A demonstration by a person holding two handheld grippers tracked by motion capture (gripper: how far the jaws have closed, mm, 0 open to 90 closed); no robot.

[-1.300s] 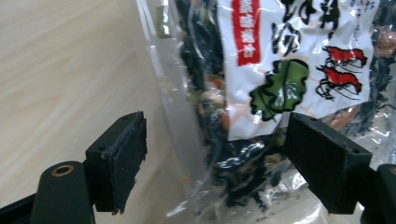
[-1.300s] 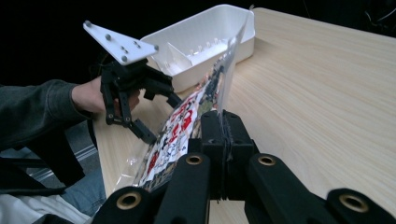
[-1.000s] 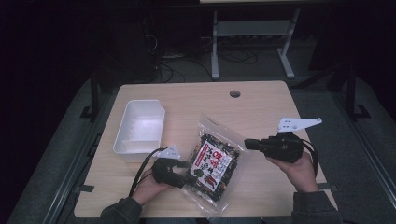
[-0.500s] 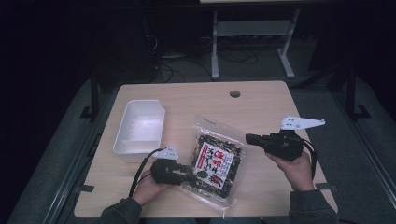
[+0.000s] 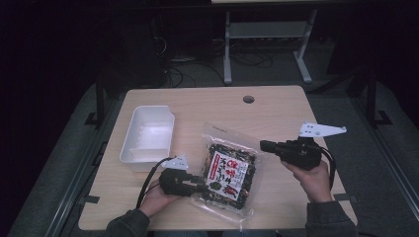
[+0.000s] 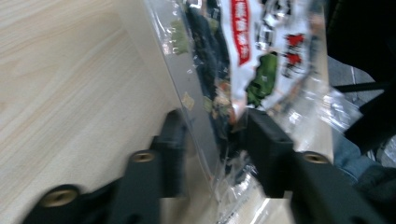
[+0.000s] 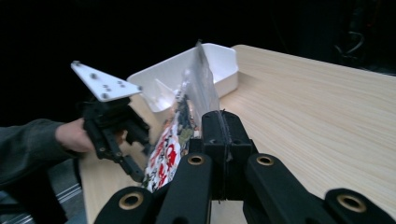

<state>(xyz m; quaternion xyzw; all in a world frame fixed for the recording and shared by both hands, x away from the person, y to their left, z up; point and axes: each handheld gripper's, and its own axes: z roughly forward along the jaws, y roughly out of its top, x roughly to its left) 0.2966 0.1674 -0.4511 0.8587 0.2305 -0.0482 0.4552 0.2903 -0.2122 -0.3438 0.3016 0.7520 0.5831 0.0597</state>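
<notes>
White tray [image 5: 148,133] sits at the left of the tabletop [image 5: 276,113], open side up, well apart from the tabletop's round hole [image 5: 248,99] at the far edge.

Left tool [image 5: 197,180] lies low near the tabletop's near-left edge, just in front of the tray, held in a hand [image 5: 158,197] with a dark sleeve. Its jaws have just been opening; in the left gripper view the two black pads [image 6: 173,149] stand apart with the bag's clear edge between them. Whether either pad presses on the plastic I cannot tell.

Snack bag [image 5: 228,170] — clear plastic, dark contents, red and white label — rests mid-tabletop, between the two tools, tilted with its far corner toward the right tool. In the right gripper view it stands on edge, rising from the jaws toward the tray.

Right tool [image 5: 264,145] is held above the tabletop at the right, pointing left. Its jaws are together, clamped on the bag's clear right edge [image 7: 205,93]. The grey plate [image 5: 321,130] sits on top of it; the hand [image 5: 311,177] grips it from below.
</notes>
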